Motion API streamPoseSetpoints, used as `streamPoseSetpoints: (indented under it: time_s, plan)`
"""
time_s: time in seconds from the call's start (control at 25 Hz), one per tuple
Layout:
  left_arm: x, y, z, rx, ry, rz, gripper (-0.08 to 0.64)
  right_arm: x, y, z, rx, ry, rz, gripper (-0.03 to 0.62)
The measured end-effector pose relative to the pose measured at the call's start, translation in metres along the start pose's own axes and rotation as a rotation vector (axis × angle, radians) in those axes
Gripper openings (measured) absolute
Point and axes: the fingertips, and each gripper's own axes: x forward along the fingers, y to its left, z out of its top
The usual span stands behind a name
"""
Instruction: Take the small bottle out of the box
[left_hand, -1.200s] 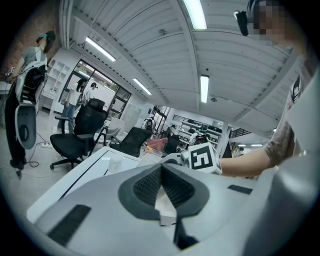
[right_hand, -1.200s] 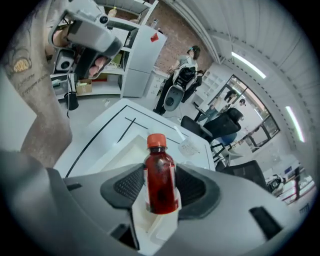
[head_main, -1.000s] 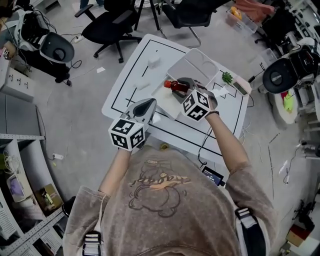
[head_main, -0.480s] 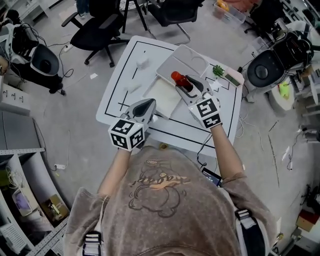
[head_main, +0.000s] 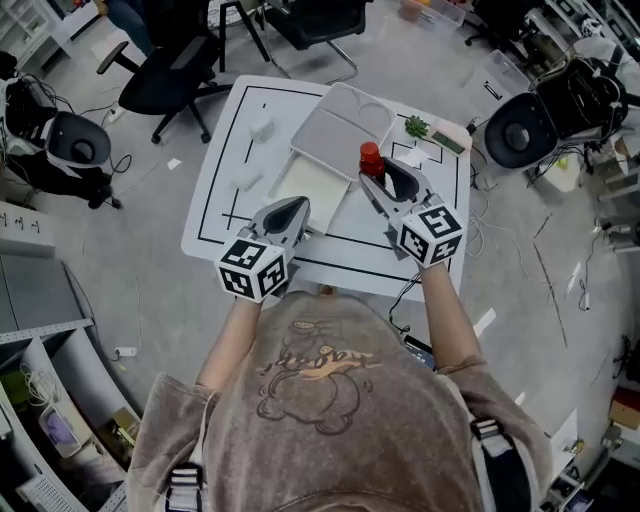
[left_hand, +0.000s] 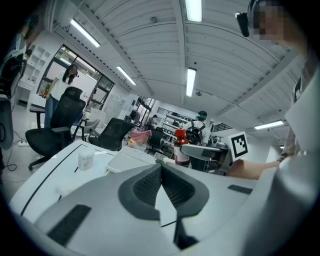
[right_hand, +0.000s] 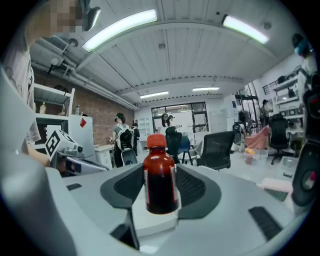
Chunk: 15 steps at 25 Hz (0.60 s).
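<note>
Right gripper (head_main: 386, 183) jaws pinching small dark-red bottle with red cap (right_hand: 160, 182), upright, near open white box (head_main: 308, 186) on white surface (head_main: 222, 150). Left gripper (head_main: 287, 212) jaws pressed together, empty.

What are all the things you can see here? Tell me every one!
Table: 1, white with black lines, in front of the person.
Box: 1, white, open, middle of the table.
Small bottle: 1, dark red with a red cap, upright in the right claw, beside the box's right edge.
Small tub: 1, white, far left of the table.
Leafy thing: 1, green, far right corner of the table.
Office chairs: at least 2, black, on the floor beyond the table.
Left claw: 1, grey, shut and empty, over the table's near edge.
Right claw: 1, grey, shut on the small bottle.
</note>
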Motion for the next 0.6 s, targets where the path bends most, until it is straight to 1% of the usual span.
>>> streamPoseSetpoints:
  time_s: [0.16, 0.36, 0.6]
  plan:
    - [0.010, 0.006, 0.006, -0.009, 0.013, -0.016, 0.008, -0.005, -0.012, -0.005, 0.129, -0.037, -0.029, 0.207]
    - [0.019, -0.008, 0.000, -0.006, 0.017, -0.036, 0.008, -0.031, -0.027, -0.024, 0.288, -0.096, -0.071, 0.207]
    - [0.005, -0.021, -0.016, -0.004, 0.022, -0.046, 0.008, -0.057, -0.016, -0.057, 0.395, -0.117, -0.105, 0.207]
